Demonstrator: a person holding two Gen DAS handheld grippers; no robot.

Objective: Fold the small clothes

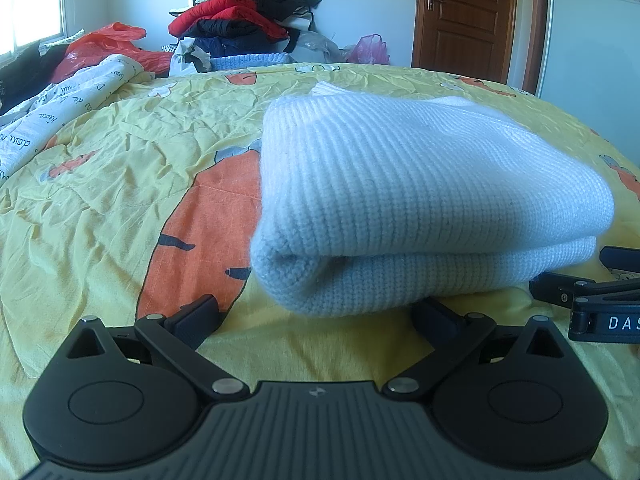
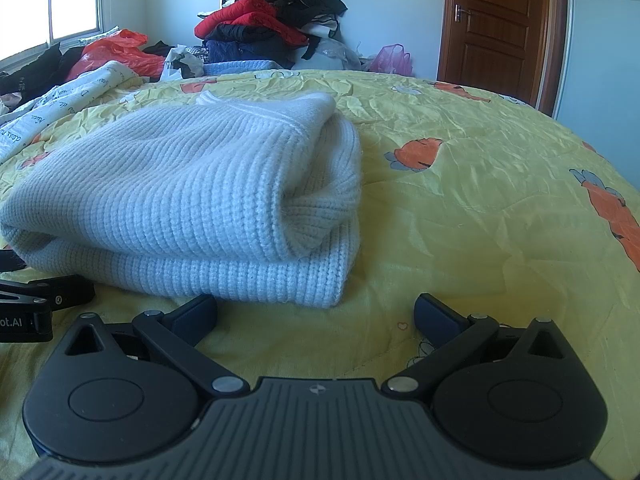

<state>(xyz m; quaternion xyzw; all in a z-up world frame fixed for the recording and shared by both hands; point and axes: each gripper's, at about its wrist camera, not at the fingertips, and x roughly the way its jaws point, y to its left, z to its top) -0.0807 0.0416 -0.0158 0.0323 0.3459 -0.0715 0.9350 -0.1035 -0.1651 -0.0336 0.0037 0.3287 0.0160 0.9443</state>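
- Left tongs [image 1: 316, 314] low over the bed [image 1: 120, 184], fingers spread wide apart, nothing between them.
- Right in front of them sits the folded light-blue knit sweater [image 1: 424, 200], doubled over into a thick bundle on the yellow sheet with orange prints; its near rounded fold hangs just ahead of the fingertips, and whether the right-hand tip touches the knit cannot be told.
- Off to the right of the left tongs, the right tongs [image 1: 580, 280] show at the frame edge, near the sweater's corner.
- Right wrist view now: right tongs [image 2: 316, 314] also wide apart and holding nothing, resting low by the sheet.
- The sweater [image 2: 180, 200] lies ahead and to the left of them, its near hem just beyond the left fingertip.
- Far beyond both tongs: a heap of red and black clothes [image 2: 272, 24], a red plastic bag [image 2: 116, 54], a white printed cloth [image 1: 60, 112], a pink bag [image 2: 392, 60] and a brown door [image 2: 500, 20].
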